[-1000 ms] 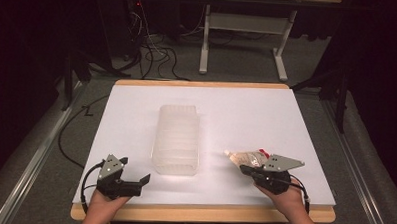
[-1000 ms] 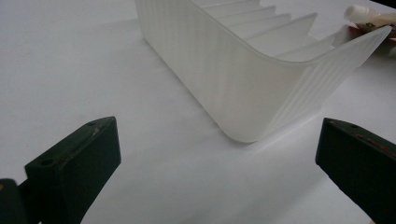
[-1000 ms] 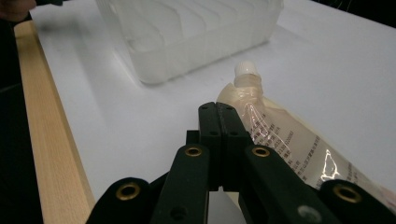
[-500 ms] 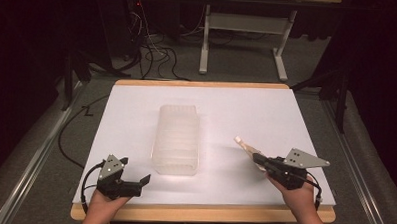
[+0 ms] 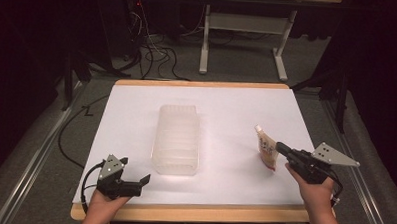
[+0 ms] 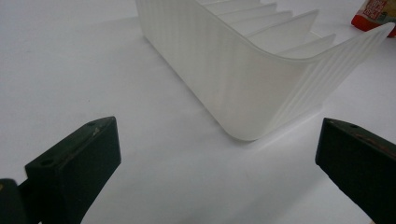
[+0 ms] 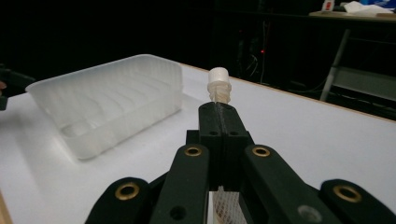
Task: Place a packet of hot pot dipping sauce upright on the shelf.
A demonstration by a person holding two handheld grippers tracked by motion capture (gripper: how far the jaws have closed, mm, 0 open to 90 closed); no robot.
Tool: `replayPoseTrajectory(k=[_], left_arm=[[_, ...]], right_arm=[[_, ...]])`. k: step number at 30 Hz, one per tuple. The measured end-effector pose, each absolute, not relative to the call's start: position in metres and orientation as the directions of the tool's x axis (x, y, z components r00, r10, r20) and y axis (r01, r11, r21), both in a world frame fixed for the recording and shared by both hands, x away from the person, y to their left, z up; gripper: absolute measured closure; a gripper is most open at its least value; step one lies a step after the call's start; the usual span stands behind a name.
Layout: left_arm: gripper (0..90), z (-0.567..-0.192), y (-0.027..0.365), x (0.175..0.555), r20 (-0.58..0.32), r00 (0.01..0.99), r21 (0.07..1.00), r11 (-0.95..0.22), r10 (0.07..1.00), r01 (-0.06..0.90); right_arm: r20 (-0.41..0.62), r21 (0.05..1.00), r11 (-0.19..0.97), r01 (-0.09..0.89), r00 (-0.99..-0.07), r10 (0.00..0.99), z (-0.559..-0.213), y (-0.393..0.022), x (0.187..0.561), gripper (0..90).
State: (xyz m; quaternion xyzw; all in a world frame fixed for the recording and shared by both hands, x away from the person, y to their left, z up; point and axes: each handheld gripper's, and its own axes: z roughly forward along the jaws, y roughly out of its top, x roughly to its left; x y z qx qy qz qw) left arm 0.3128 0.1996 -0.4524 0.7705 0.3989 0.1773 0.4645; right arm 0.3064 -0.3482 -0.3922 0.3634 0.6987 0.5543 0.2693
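A clear ribbed plastic container point(image 5: 178, 139) stands in the middle of the white table. My right gripper point(image 5: 281, 147) is to its right, lifted off the table and shut on a tan and red spouted pouch point(image 5: 266, 147), which hangs with its white cap uppermost. In the right gripper view the cap point(image 7: 218, 84) pokes up just beyond the closed jaws point(image 7: 219, 112), with the container point(image 7: 107, 98) off to the left. My left gripper point(image 5: 143, 181) rests open near the front left edge. Its view has the container's near corner point(image 6: 243, 79) ahead, between the spread jaws.
The white table top point(image 5: 236, 108) has bare room on both sides of the container. A wooden edge point(image 5: 193, 212) borders the front. Cables point(image 5: 153, 55) and a metal table frame point(image 5: 239, 38) lie on the dark floor beyond the far edge.
My right gripper has moved right and up with the pouch, which has turned from lying low to cap-up. The left gripper has stayed put.
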Motion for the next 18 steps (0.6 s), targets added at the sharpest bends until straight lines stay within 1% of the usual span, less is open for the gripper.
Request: replayPoseTrajectory(k=[2,11,18], left_arm=[[0.6,-0.453,0.200,0.313,-0.098,0.618,0.857,-0.250,0.780,0.451],[0.6,-0.453,0.201,0.312,-0.098,0.614,0.857,-0.247,0.783,0.452],[0.6,-0.452,0.204,0.310,-0.098,0.608,0.857,-0.243,0.788,0.454]], right_arm=[[0.028,0.972,0.116,0.207,-0.585,0.811,-0.392,-0.351,0.307,90.0],[0.058,0.974,0.063,0.219,-0.504,0.861,-0.395,-0.374,0.310,90.0],[0.095,0.972,0.023,0.235,-0.478,0.873,-0.398,-0.384,0.314,89.7]])
